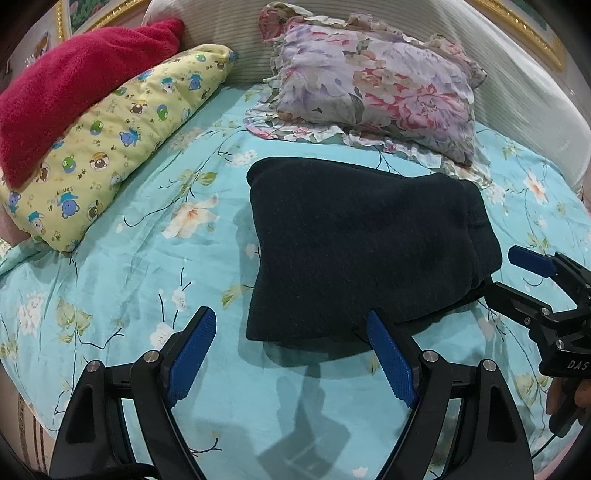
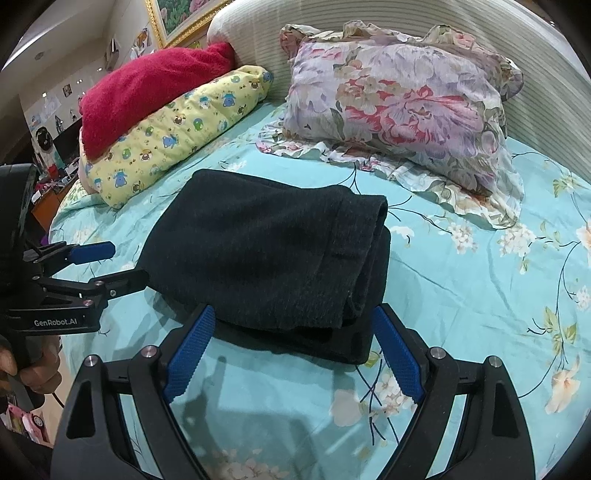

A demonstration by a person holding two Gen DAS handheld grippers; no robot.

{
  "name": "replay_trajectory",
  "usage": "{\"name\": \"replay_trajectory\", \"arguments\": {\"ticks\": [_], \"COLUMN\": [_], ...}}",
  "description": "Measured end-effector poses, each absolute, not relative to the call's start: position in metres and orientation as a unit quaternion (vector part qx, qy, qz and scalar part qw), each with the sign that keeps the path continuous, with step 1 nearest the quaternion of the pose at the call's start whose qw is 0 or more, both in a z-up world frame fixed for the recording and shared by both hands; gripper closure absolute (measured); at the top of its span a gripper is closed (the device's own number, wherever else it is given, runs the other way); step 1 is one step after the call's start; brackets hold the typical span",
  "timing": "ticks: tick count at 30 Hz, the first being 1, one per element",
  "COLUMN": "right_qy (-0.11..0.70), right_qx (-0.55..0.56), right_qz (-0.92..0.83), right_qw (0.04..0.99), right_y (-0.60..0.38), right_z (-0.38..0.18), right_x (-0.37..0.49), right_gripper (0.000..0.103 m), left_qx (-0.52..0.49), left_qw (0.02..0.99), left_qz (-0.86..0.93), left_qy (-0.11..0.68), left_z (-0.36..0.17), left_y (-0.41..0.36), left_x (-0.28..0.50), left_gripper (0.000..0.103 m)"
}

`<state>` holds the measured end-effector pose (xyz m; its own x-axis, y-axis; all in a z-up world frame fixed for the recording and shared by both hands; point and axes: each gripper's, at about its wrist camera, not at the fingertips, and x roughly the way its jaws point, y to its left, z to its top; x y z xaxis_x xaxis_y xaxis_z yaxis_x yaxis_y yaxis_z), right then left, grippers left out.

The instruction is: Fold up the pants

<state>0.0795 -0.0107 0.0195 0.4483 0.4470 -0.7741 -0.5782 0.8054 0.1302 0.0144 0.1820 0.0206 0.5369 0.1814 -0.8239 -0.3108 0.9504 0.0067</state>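
The dark navy pants point(image 1: 354, 251) lie folded into a thick stack in the middle of the bed; in the right wrist view the pants point(image 2: 266, 254) show rolled layers at their right side. My left gripper point(image 1: 291, 325) is open just short of the stack's near left corner, holding nothing. My right gripper point(image 2: 291, 325) is open too, its fingers spread at the stack's near edge with no cloth pinched. Each view shows the other gripper beside the pants: the right gripper point(image 1: 517, 273) at their right edge, the left gripper point(image 2: 122, 266) at their left edge.
The turquoise floral bedsheet point(image 1: 147, 266) covers the bed. A floral pillow point(image 1: 373, 85) lies behind the pants, a yellow cartoon-print bolster point(image 1: 122, 140) with a red blanket point(image 1: 74, 88) on it at the left. A ribbed headboard point(image 2: 406, 18) curves behind. A hand point(image 2: 33, 365) grips the left handle.
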Motion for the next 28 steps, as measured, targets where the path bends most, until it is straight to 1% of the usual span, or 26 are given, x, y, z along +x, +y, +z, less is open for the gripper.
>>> {"name": "replay_trajectory", "arguments": {"ticks": [16,28], "right_qy": [0.425,0.430], "right_qx": [-0.071,-0.060], "right_qz": [0.304,0.294], "right_qw": [0.850,0.851], "right_y": [-0.010,-0.015], "right_z": [0.023,0.022], "right_x": [0.083,0.086], "right_gripper": [0.016,0.016], "left_qx": [-0.073,-0.080], "left_qw": [0.877,0.869], "left_qz": [0.136,0.130], "left_qy": [0.455,0.470], "left_z": [0.028,0.023], "left_y": [0.181,0.178], "left_x": [0.023,0.030], "left_gripper": [0.019,0.019]}}
